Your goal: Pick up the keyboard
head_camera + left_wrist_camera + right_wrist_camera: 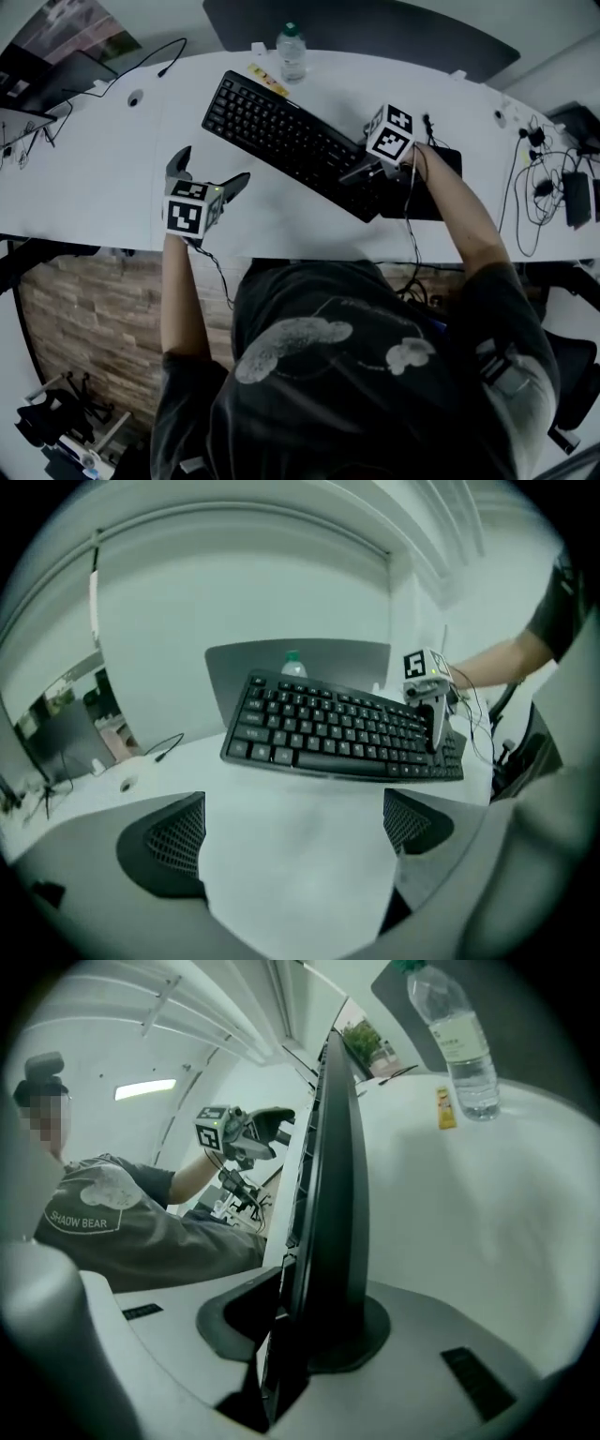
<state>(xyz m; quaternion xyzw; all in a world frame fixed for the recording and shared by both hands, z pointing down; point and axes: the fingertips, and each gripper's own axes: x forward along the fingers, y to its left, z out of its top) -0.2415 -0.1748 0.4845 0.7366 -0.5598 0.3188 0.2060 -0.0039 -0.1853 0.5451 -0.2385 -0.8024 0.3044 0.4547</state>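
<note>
1. The right gripper (309, 1335) is clenched on the end of the keyboard (328, 1194), which stands edge-on between its jaws.
2. The left gripper (295, 832) hangs released and empty above the table (94, 178), with the keyboard's long edge just ahead of it.
3. The step in hand looks like the lift. Next, I judge, the left gripper should clamp the free end so the board rises level.
4. Beyond the keyboard from both grippers stands a capped bottle (292, 52); its fill is unclear.

Matt black plastic keyboard (281, 139), smooth white table (94, 178), clear glossy plastic bottle (292, 54)
</note>
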